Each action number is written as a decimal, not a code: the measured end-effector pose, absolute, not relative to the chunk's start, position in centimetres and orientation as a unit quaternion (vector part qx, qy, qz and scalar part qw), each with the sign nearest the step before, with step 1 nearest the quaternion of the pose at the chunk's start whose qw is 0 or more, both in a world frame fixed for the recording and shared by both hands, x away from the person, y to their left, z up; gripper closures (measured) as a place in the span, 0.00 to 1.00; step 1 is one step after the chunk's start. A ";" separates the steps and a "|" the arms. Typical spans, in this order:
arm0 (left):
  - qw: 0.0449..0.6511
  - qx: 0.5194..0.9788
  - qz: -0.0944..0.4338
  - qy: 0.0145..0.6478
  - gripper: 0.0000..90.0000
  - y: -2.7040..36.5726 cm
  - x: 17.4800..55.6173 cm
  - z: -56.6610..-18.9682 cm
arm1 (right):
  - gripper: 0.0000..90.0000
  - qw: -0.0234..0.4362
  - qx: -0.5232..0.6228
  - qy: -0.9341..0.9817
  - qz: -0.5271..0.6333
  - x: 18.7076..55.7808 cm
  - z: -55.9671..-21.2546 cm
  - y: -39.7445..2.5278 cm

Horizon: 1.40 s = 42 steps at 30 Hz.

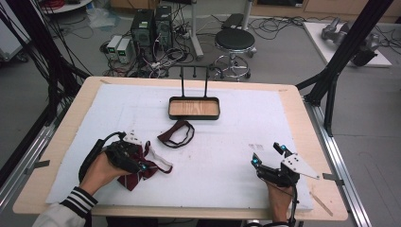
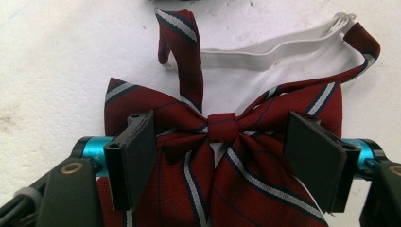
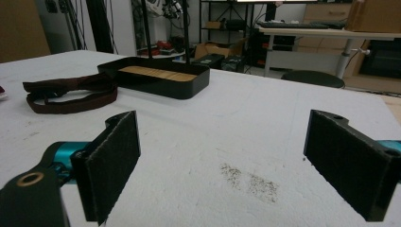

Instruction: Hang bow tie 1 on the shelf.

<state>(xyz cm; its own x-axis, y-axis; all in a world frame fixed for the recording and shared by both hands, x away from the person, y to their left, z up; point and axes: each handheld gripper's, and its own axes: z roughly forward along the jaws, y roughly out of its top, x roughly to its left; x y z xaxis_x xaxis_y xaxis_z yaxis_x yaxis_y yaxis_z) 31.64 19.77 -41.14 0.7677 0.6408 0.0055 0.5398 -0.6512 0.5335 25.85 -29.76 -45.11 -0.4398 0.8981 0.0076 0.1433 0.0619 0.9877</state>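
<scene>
A maroon striped bow tie (image 2: 222, 127) with a white elastic strap (image 2: 269, 52) lies on the white mat at the near left (image 1: 135, 179). My left gripper (image 1: 141, 160) hovers low over it, open, with one jaw on each side of the centre knot (image 2: 222, 158). Whether the pads touch the cloth I cannot tell. A dark brown band (image 1: 177, 134) lies loose in the middle of the mat (image 3: 71, 92). At the near right my right gripper (image 1: 268, 155) is open above bare mat, with nothing between its jaws (image 3: 222, 161).
A black tray (image 1: 194, 117) with a wooden floor and a tall wire handle stands at the far middle of the mat (image 3: 161, 87). A dark smudge (image 3: 248, 182) marks the mat ahead of the right gripper. A stool (image 1: 235, 42) and computers stand beyond the table.
</scene>
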 end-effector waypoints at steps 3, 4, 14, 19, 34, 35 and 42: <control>0.255 0.906 0.091 0.325 0.35 19.7 31.7 -41.2 | 0.12 0.342 0.404 0.644 0.552 25.8 -45.1 -29.8; 0.254 0.906 0.089 0.326 0.35 19.6 31.8 -41.2 | 0.12 0.342 0.404 0.644 0.552 25.8 -45.1 -29.8; 0.235 0.913 0.082 0.324 0.48 19.2 32.1 -40.9 | 0.12 0.341 0.405 0.644 0.553 25.8 -45.1 -29.8; 0.226 0.915 0.082 0.326 0.53 18.9 32.2 -41.0 | 0.12 0.341 0.405 0.644 0.553 25.8 -45.1 -29.8; 0.214 0.918 0.068 0.327 0.69 18.9 32.7 -41.4 | 0.12 0.342 0.405 0.643 0.553 25.8 -45.1 -29.8; 0.212 0.919 0.067 0.326 0.70 18.9 32.8 -41.3 | 0.12 0.342 0.405 0.643 0.552 25.8 -45.1 -29.8; 0.214 0.918 0.079 0.324 0.73 18.8 32.5 -41.3 | 0.12 0.342 0.405 0.644 0.553 25.8 -45.1 -29.8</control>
<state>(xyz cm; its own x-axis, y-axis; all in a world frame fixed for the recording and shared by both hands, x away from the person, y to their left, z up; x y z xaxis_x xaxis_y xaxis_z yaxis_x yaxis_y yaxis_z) 32.48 18.77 -41.35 0.7777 0.6286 0.0067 0.5607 -0.6983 0.4450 25.84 -29.77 -45.12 -0.4391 0.8984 0.0076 0.1433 0.0617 0.9878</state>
